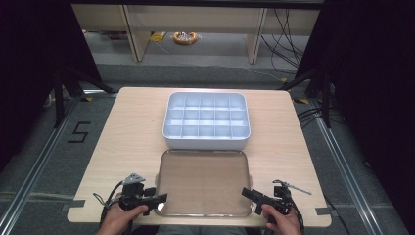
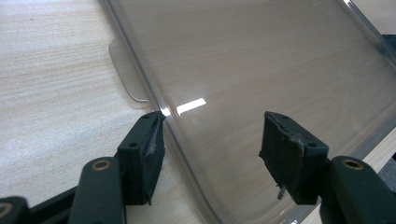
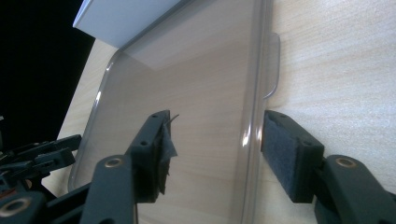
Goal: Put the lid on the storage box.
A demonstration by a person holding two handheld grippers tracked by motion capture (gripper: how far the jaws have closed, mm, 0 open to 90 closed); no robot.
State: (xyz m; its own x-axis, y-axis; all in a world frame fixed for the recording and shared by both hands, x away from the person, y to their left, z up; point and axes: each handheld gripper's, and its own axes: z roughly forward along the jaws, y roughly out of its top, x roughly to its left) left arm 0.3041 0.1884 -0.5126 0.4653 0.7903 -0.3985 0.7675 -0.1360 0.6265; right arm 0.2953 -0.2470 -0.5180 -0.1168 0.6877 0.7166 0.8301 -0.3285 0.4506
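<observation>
Clear plastic lid (image 1: 203,182): rectangular, rounded corners, raised rim, small tab on each short side; lies flat on surface (image 1: 127,142) at middle of near edge, wood grain visible through it, bright glint near its near left corner. White plastic organizer box (image 1: 206,120): rectangular, rounded corners, divided into grid of small open compartments, all empty; sits upright at surface centre toward far edge, just beyond lid, long sides parallel.
</observation>
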